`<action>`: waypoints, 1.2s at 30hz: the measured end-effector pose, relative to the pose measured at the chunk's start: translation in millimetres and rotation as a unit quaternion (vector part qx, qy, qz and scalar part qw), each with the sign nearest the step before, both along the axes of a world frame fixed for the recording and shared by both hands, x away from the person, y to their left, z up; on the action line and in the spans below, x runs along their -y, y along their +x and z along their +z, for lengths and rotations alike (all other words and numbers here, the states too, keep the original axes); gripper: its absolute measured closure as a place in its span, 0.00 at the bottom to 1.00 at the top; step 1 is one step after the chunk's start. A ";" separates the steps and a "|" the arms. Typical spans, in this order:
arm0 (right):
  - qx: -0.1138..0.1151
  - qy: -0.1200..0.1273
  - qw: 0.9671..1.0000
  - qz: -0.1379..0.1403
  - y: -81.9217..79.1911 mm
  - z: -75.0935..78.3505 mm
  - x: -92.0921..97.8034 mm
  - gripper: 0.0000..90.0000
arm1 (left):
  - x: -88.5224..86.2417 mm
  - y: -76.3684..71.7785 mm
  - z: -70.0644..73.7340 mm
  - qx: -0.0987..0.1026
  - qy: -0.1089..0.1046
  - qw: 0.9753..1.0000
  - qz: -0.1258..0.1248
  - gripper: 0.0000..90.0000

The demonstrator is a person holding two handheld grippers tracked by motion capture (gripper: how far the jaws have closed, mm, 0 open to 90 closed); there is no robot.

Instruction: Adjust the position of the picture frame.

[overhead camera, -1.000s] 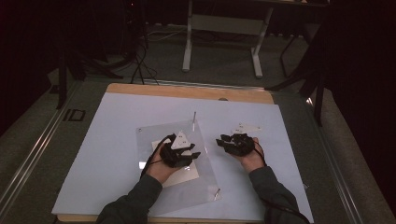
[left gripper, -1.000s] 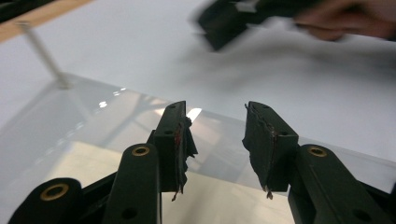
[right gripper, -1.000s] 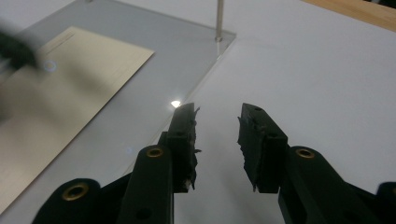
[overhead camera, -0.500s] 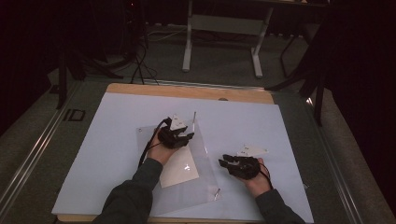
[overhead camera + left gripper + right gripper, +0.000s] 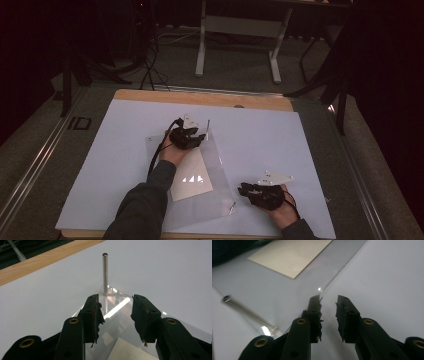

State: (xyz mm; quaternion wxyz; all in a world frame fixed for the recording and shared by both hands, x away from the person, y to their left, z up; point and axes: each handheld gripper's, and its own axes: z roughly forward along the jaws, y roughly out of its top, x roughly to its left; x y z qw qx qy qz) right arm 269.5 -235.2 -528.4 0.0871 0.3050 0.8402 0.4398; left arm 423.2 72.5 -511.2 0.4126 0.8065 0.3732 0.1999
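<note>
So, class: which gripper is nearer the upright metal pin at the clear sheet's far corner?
Left gripper: open just before the pin. Right gripper sits at the sheet's near corner.

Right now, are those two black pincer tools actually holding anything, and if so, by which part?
Nothing is held. The left gripper is open, its jaws apart in front of the upright silver metal pin on the clear acrylic sheet. The right gripper is open too.

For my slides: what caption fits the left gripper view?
Open left gripper faces an upright metal pin at the clear plate's corner.
</note>
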 end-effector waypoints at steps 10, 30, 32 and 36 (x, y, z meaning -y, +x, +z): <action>0.008 -0.022 0.999 0.031 -22.4 1.5 -1.8 0.81 | 1.9 12.8 -2.3 -0.009 0.000 1.000 0.006 0.64; 0.020 -0.028 0.994 0.104 -40.5 -0.5 -8.9 0.78 | 16.9 34.5 -4.7 -0.024 0.006 1.000 0.007 0.67; 0.020 -0.026 0.994 0.108 -41.3 0.3 -10.0 0.78 | 17.7 35.5 -5.1 -0.025 0.004 1.000 0.007 0.67; 0.027 -0.023 0.993 0.112 -40.1 0.5 -17.1 0.80 | 21.4 39.9 -7.2 -0.027 0.004 1.000 0.003 0.68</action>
